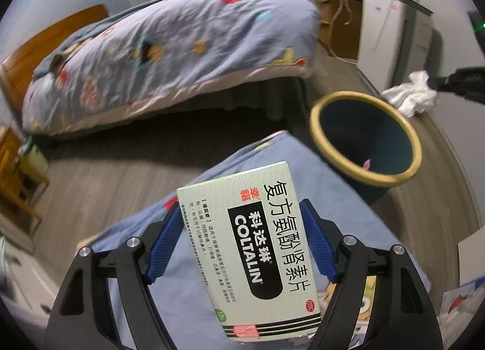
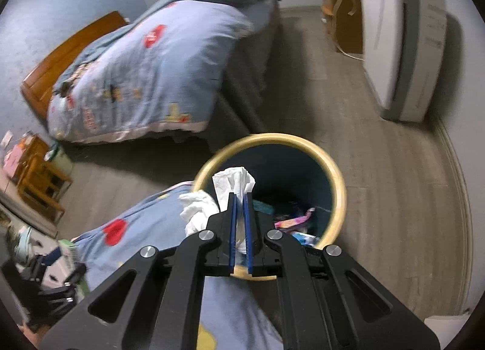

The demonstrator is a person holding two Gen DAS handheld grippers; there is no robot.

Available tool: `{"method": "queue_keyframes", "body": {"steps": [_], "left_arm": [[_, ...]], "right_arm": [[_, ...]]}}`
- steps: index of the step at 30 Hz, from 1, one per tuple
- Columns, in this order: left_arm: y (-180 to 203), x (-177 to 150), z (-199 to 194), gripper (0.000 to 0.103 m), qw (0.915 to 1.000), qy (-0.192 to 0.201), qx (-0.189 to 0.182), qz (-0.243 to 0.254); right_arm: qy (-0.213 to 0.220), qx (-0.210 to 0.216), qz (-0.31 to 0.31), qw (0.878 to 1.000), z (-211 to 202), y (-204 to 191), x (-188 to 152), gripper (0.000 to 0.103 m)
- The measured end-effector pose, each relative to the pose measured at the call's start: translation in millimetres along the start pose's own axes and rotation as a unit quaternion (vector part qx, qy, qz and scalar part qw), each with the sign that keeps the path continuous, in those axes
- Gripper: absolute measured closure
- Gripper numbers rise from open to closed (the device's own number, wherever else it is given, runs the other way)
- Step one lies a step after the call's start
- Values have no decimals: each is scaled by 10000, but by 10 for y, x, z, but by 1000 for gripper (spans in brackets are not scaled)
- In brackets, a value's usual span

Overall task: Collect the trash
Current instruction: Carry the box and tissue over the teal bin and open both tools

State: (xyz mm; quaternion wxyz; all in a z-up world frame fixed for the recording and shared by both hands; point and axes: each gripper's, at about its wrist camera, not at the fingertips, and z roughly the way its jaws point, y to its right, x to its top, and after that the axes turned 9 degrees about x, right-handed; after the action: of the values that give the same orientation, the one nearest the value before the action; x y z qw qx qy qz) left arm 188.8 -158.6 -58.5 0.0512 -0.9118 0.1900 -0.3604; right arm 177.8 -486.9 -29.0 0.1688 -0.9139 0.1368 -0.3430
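In the left wrist view, my left gripper holds a white Coltalin medicine box, with its blue pads pressed against both long sides, above blue bedding. A dark teal bin with a yellow rim stands on the floor just beyond, to the right. My right gripper is shut on a crumpled white tissue over the near rim of the bin, which has colourful wrappers at the bottom. That tissue also shows at the right edge of the left wrist view.
A bed with a blue patterned quilt and wooden headboard fills the back left. A white appliance stands by the right wall. Wooden nightstands sit at the left. Blue bedding lies beneath both grippers. Grey wood floor surrounds the bin.
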Motion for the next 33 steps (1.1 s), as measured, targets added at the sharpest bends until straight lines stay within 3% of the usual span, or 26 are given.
{"method": "queue_keyframes", "body": {"steps": [5,10,16,22,26,33], "left_arm": [[281,328,185,26,9986,28,-527,54],[712,601,377,26,9965,136,-713,419],[1184,733,553,26,9927,149,-1083,504],[1519,801,700,26,9908,118,-1144,714],[1534,960,722,26,9907,230,-1266,445],[1643,1322,846,26,9925,347,-1115,351]], "right_arm": [[-153,-188,473,9986,185,386,-12,98],[-250,-233,888,9955,323,631,-56,98],[-276,-358,997,9940,436,748,-26,98],[-304,-410,1305,9901,537,910,-14,98],[-322,-369,1537,9869,595,1015,-27,98],[-555,-317,1599,9851,767,1036,-52,98]]}}
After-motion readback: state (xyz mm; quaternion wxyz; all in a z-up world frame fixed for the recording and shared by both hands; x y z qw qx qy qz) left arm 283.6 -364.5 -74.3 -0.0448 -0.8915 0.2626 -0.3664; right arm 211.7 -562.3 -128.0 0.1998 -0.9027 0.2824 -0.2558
